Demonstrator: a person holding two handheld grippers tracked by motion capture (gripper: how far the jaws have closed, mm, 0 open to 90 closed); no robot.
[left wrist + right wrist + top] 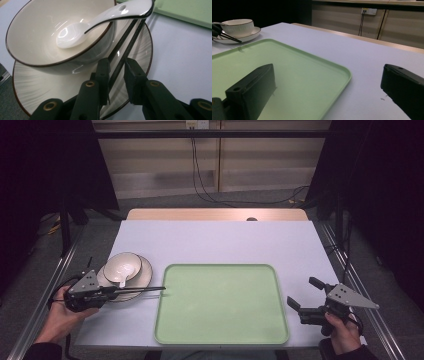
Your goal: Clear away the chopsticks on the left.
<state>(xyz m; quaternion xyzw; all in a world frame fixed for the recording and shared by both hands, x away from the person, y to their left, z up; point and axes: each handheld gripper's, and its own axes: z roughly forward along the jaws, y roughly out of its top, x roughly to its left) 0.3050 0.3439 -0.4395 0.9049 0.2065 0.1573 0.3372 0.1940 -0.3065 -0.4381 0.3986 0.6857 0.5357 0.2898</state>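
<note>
The left gripper [117, 72] is closing its fingers around a pair of dark chopsticks [125, 42] lying across the plate [32, 85] beside the bowl [37, 42] — pads flanking them, not clearly pressing yet. The right gripper [305, 295] is waiting with fingers spread near the green tray [220, 305] on the bench [220, 240]. Risk — gripped this near one end, the sticks could be slipping or splaying, nudging the spoon [105, 20].
</note>
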